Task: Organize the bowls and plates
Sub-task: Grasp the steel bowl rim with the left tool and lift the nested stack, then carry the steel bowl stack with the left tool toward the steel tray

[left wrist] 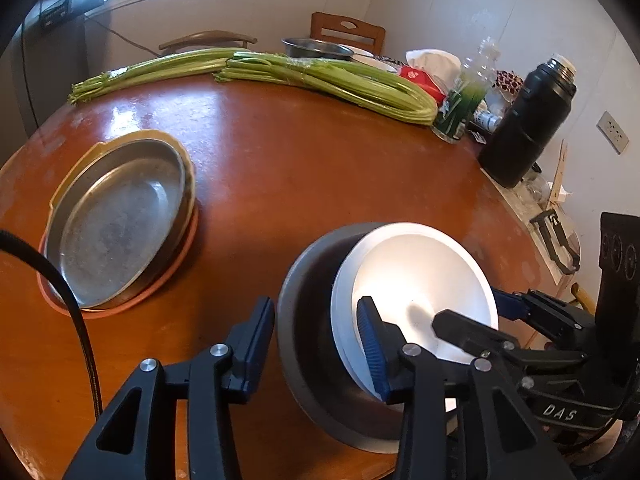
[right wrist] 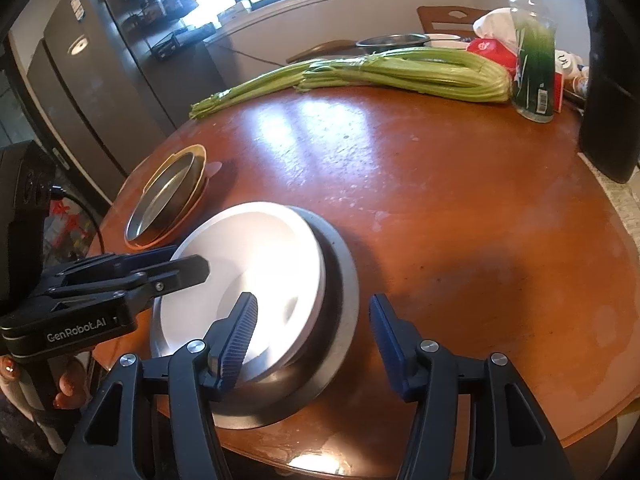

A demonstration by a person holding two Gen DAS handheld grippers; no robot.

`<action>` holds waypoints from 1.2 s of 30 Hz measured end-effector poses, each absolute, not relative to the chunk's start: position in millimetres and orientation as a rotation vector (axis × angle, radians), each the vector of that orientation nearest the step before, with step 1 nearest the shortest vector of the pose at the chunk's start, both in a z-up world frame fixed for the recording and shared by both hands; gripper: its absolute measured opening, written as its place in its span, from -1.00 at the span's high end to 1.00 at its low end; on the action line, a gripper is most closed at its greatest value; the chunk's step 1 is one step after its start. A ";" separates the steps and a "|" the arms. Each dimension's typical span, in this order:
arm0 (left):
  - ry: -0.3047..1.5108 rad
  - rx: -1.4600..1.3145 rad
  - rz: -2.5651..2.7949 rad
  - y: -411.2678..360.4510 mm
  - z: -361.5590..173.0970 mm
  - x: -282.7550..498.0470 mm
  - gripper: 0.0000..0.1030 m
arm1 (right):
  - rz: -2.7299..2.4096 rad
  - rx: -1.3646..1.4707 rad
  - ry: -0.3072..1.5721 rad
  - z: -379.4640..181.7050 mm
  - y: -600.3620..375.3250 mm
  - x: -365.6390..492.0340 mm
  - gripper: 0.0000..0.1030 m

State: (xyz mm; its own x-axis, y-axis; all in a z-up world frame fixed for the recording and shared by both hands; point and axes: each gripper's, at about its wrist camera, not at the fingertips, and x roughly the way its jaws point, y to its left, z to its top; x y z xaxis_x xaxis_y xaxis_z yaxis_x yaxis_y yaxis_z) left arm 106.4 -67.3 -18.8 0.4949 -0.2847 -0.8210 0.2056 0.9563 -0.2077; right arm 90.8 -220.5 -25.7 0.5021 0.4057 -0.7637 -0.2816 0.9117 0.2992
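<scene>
A white bowl (left wrist: 420, 272) (right wrist: 248, 248) sits nested in a grey metal bowl (left wrist: 304, 320) (right wrist: 344, 292) near the front edge of the round brown table (left wrist: 280, 168). My left gripper (left wrist: 316, 344) (right wrist: 180, 260) straddles the bowls' left rims, one finger outside the metal bowl and one inside the white bowl, pads not pressing. My right gripper (right wrist: 312, 332) (left wrist: 476, 312) straddles the opposite rims the same way, with a clear gap at its outer finger. To the left lies a stack of plates (left wrist: 116, 220) (right wrist: 168, 196): a metal plate in a yellow one on an orange one.
Celery bunches (left wrist: 304, 80) (right wrist: 400, 72) lie across the far side of the table. A black flask (left wrist: 524, 120), a green-labelled bottle (left wrist: 464, 100) (right wrist: 534, 68) and a red tissue box (left wrist: 420, 78) crowd the right. A metal basin (left wrist: 316, 49) and chairs stand behind. A black cable (left wrist: 80, 320) crosses the left foreground.
</scene>
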 end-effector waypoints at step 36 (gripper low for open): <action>0.835 -0.131 -0.159 1.4 36.7 104.1 0.13 | 0.523 0.071 0.822 29.2 -143.6 109.0 -0.20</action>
